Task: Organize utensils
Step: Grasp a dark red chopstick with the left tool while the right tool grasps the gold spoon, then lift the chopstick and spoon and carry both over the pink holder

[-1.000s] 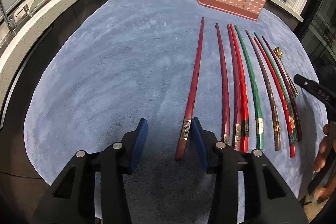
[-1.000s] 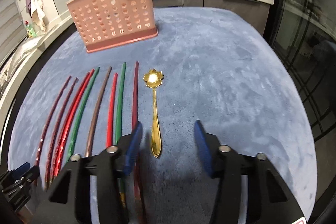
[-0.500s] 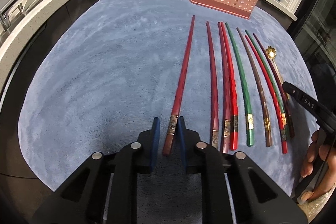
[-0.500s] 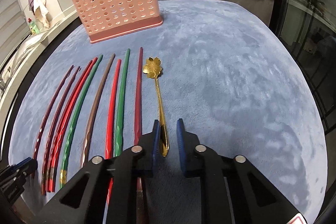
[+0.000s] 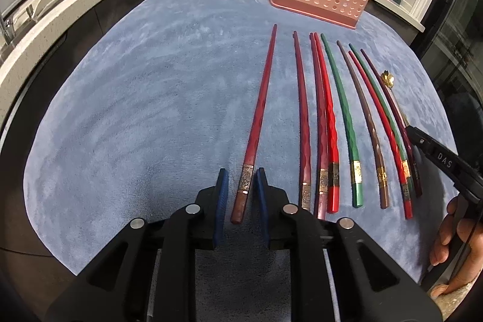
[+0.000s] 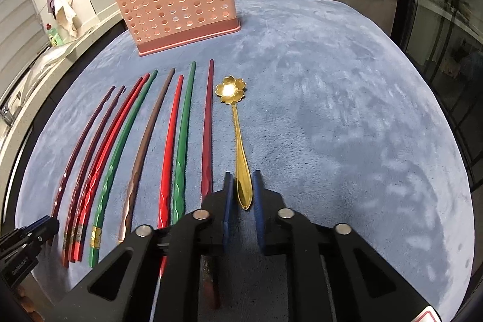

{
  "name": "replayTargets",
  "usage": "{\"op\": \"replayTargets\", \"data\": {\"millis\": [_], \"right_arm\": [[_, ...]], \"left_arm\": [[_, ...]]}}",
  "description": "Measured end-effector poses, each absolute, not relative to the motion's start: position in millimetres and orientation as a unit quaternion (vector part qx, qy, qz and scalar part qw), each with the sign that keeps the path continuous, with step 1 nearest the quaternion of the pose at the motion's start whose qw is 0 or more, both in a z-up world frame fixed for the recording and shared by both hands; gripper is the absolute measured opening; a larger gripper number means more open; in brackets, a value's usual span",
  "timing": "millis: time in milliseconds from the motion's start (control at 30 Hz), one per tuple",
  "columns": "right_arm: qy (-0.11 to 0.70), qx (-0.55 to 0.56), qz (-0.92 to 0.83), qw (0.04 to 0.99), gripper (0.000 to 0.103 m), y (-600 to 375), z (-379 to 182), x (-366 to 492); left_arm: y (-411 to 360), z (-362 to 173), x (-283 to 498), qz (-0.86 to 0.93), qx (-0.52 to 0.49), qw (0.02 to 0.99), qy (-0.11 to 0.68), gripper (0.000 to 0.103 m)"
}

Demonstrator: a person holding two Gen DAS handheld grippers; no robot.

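Blue plush mat (image 5: 151, 110) on kitchen island | pink holder (image 6: 178, 11) at 12 o'clock | left gripper (image 5: 240, 195) narrowed around banded end of dark red chopstick (image 5: 259, 116), contact unclear | right gripper (image 6: 242, 195) narrowed around gold spoon (image 6: 238, 141) handle, contact unclear | other chopsticks (image 6: 132, 147) between them

both hand-held grippers (image 5: 240, 189) (image 6: 241, 190) have closed on utensils.

Chopsticks (image 5: 329, 122) crowding spoon's (image 6: 238, 138) left
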State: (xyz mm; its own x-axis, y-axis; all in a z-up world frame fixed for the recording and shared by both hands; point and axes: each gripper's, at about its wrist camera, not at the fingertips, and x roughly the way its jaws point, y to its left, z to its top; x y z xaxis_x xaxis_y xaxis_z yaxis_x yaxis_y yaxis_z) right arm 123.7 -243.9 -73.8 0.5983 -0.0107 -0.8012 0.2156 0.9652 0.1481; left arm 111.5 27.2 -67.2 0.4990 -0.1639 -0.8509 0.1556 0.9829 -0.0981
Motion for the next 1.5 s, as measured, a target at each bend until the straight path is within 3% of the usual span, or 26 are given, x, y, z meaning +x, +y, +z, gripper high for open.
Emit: {"op": "replayTargets", "data": {"millis": [67,167,233,667,1500], "right_arm": [[0.444,0.118,-0.063,0.886,0.01,-244,-72,121],[0.44,0.121,-0.061,0.888,0.009,-244,-66,114],[0.435,0.123,-0.058,0.89,0.003,-245,-60,107],[0.37,0.122,-0.056,0.919,0.002,-261,14,99],[0.26,0.136,-0.032,0.955,0.002,-299,134,263]], "left_arm": [[28,-65,110,-0.097,-0.005,0.865,0.492,0.01],[33,-62,109,-0.112,-0.023,0.861,0.496,0.007],[34,-57,107,-0.111,-0.025,0.863,0.493,0.007],[41,35,119,-0.119,-0.037,0.902,0.412,0.007],[-12,246,276,-0.139,-0.063,0.965,0.213,0.007]]}}
